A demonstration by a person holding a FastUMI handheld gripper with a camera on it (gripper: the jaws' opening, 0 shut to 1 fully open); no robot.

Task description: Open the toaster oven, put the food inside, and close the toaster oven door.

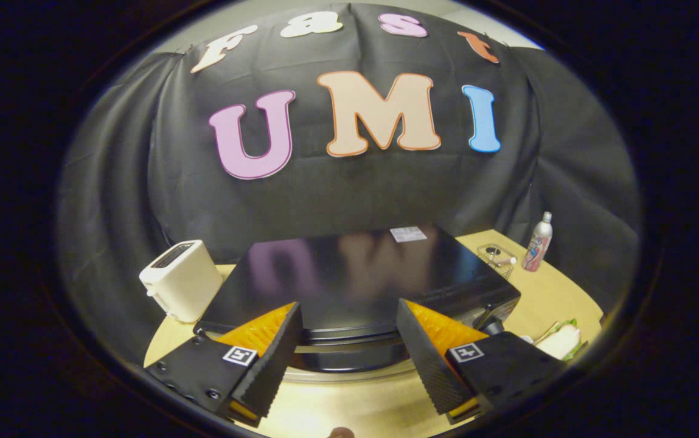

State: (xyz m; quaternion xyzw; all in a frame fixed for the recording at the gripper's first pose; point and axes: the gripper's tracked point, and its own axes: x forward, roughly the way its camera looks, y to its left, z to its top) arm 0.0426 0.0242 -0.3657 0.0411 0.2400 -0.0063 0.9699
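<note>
The gripper (349, 365) is held wide open above the table (544, 298), nothing gripped. The black oven (355, 280) is seen at 12 o'clock, just ahead of the fingers, its front edge between them. A white toaster (180, 280) stands at 10 o'clock beside the oven. The food (559, 340) lies at 3 o'clock; a wire basket (496, 258) and a bottle (538, 243) are found at 2 o'clock.

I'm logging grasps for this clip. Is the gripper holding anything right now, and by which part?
Nothing is held. The gripper has its jaws open, spread before the top front edge of the toaster oven, touching nothing.
</note>
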